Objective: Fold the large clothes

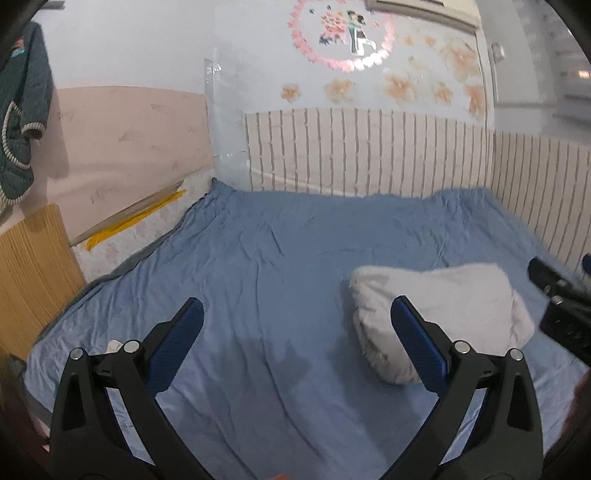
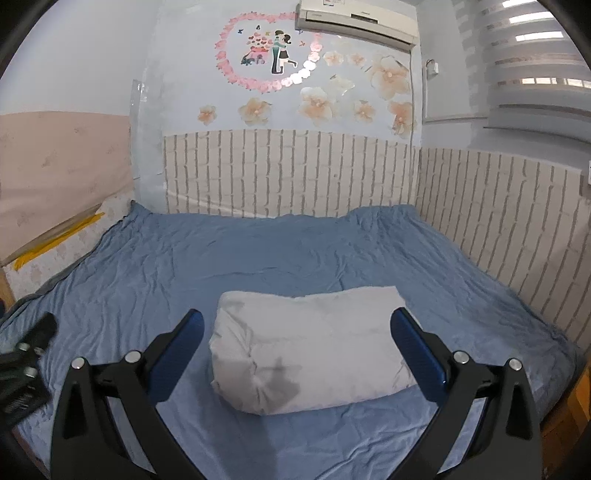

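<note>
It was a home bedroom: a bed under a blue sheet, flower decals on the wall, an air conditioner overhead.

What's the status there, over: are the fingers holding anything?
Left gripper open, empty. Right gripper open, empty, above the bed. Folded grey garment lies as a bundle on the blue sheet, untouched. Nothing in the way.

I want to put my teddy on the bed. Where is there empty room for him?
Lots of room. The blue sheet is bare from the brick-pattern wall panel down to the folded grey garment, and also on the left side toward the yellow tape. The only filled spot is where the garment lies, near the front right. Both grippers hover open above the front edge.
</note>
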